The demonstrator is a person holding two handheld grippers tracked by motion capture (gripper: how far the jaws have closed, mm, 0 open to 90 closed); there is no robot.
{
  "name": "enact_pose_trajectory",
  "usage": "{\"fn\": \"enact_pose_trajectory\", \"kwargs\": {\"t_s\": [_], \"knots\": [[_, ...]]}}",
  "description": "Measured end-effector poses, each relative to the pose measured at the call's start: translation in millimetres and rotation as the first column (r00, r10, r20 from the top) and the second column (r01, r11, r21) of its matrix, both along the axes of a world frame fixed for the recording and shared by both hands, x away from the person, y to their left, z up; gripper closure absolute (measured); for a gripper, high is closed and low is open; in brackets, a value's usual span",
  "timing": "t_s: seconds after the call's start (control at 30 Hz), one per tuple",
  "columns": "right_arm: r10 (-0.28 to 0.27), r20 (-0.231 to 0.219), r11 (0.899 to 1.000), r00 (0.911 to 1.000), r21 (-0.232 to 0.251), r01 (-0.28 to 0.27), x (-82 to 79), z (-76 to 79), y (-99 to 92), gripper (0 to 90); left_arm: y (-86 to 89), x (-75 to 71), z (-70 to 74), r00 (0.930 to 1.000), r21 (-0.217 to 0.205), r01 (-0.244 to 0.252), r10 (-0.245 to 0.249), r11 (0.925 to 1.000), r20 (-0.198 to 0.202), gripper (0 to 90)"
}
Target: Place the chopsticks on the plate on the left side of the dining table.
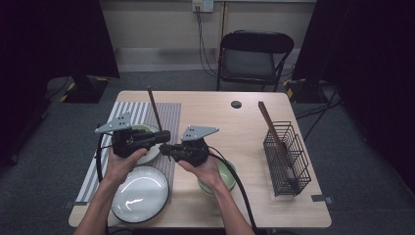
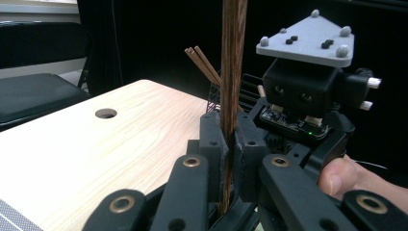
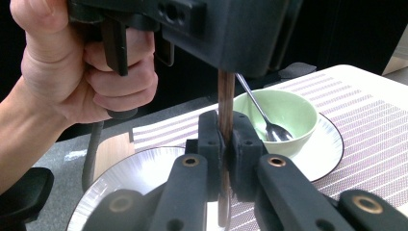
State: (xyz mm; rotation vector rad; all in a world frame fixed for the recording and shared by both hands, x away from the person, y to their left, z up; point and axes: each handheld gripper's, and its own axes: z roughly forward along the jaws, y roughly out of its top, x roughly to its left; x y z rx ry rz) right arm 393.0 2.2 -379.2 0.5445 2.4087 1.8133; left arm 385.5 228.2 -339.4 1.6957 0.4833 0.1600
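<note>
Both my tongs were clamped on the same pair of brown chopsticks (image 1: pixel 155 109), held over the striped placemat (image 1: pixel 171 113) between the two plates. My left gripper (image 1: pixel 165 136) had its jaws pressed together on the sticks, and my right gripper (image 1: pixel 164 147) was closed on them just below, the two tools facing each other and nearly touching. The long axis ran near upright, the free end leaning up and away from me toward the far edge of the table (image 1: pixel 220 98). So the sticks lay straight between both tongs, neither hand nearer; I judged the next move would turn on which jaw let go first, a handover. The high view gave the full length of the sticks and the wire basket (image 1: pixel 288 156), with more chopsticks (image 1: pixel 271 127) in it, well apart to the right. The left gripper view showed the clamped shaft (image 2: pixel 232 72) up close. The right gripper view showed what the others hid: a green bowl (image 3: pixel 284 115) with a spoon (image 3: pixel 262 113) on a plate behind the sticks (image 3: pixel 225 110).
</note>
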Motion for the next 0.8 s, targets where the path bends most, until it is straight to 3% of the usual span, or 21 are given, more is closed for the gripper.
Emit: {"fn": "enact_pose_trajectory", "kwargs": {"t_s": [0.13, 0.3, 0.4, 0.8], "knots": [[0.002, -0.004, 1.0, 1.0, 0.002, -0.002, -0.3, -2.0, -1.1, 82.8, 1.2, 0.2, 0.5, 1.0, -0.009, -0.004, 0.004, 1.0, 0.002, 84.9], [0.001, -0.013, 1.0, 0.9999, 0.016, -0.001, -0.3, -4.9, -2.8, 85.6, 4.0, 1.8, -1.0, 0.9999, -0.02, 0.0, 0.0, 0.9998, -0.011, 84.9], [0.004, -0.007, 1.0, 1.0, 0.016, -0.004, -0.3, -5.9, -1.6, 85.5, 1.9, 1.8, -1.6, 1.0, -0.006, 0.0, 0.0, 1.0, -0.006, 84.9], [-0.017, 0.015, 1.0, 0.9998, -0.003, 0.017, -0.4, -4.6, -1.9, 87.0, 6.7, 5.6, -4.5, 0.9997, -0.023, -0.022, 0.022, 0.9995, -0.013, 82.5]]}}
